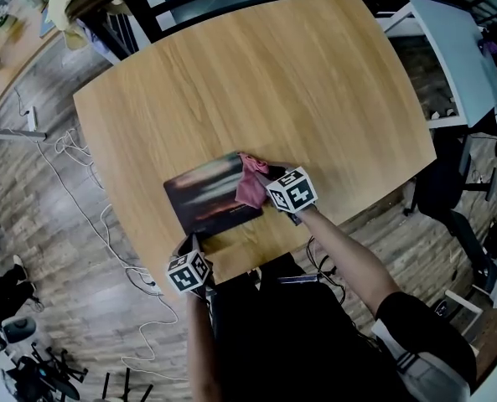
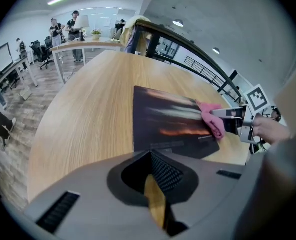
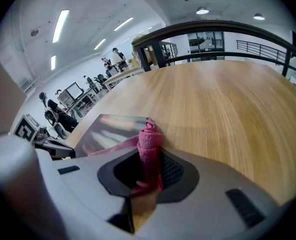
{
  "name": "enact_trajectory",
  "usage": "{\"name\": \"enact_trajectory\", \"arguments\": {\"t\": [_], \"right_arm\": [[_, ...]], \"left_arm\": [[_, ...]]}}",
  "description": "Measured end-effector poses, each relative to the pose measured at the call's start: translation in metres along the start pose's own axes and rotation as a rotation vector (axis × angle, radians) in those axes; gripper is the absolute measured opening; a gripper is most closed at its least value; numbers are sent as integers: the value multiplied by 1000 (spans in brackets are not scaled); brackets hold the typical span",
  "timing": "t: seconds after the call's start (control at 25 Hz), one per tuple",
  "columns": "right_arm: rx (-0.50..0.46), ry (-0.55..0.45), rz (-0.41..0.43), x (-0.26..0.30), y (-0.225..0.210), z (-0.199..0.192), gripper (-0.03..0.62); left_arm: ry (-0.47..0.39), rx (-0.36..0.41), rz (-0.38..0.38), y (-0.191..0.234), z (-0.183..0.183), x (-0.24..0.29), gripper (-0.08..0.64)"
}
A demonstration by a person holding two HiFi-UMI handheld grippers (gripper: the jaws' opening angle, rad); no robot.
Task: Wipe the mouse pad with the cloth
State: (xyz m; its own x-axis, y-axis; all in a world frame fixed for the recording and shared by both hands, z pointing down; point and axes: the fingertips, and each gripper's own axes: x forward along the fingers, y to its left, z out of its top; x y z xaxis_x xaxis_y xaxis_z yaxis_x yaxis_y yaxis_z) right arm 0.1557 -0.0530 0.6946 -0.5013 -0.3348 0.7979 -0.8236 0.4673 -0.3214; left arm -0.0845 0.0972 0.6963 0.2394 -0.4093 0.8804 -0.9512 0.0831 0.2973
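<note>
Left gripper (image 1: 193, 243) sits at the 7 o'clock corner of the mouse pad (image 1: 210, 193) in head view, tips at the pad's near edge. Can't tell if they touch it. The left gripper view fills in the rest: jaws brought together, nothing between them, only a sliver of table (image 1: 256, 74) wood behind.

Pad lies flat near the table's 6 o'clock edge. Pink cloth (image 1: 251, 187) is on the pad's 3 o'clock edge.

Right gripper (image 1: 263, 189) comes in from 4 o'clock. Head view hides the pinch behind the marker cube (image 1: 292, 191). The right gripper view shows it: rolled cloth clamped between the jaws, a tail trailing onto the pad.

Both gripper views also show people (image 2: 73, 26) at far desks (image 2: 83, 45).
</note>
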Motion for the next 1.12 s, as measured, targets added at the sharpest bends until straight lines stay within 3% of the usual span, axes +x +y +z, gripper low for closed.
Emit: {"name": "enact_trajectory", "arguments": {"t": [0.2,0.4,0.56,0.84,1.12], "right_arm": [[84,-85,50,-17,15,14,74],[26,-151,77,-46,51,29,74],[62,-163,119,-54,88,33,74],[71,-65,371,-33,195,13,74],[-124,138,543,9,283,-28,74]], "left_arm": [[15,30,-20,3,8,-4,23],[-74,102,-85,9,64,-21,23],[-49,189,-166,13,108,0,23],[62,304,-302,7,141,43,23],[161,278,-370,4,132,57,23]]}}
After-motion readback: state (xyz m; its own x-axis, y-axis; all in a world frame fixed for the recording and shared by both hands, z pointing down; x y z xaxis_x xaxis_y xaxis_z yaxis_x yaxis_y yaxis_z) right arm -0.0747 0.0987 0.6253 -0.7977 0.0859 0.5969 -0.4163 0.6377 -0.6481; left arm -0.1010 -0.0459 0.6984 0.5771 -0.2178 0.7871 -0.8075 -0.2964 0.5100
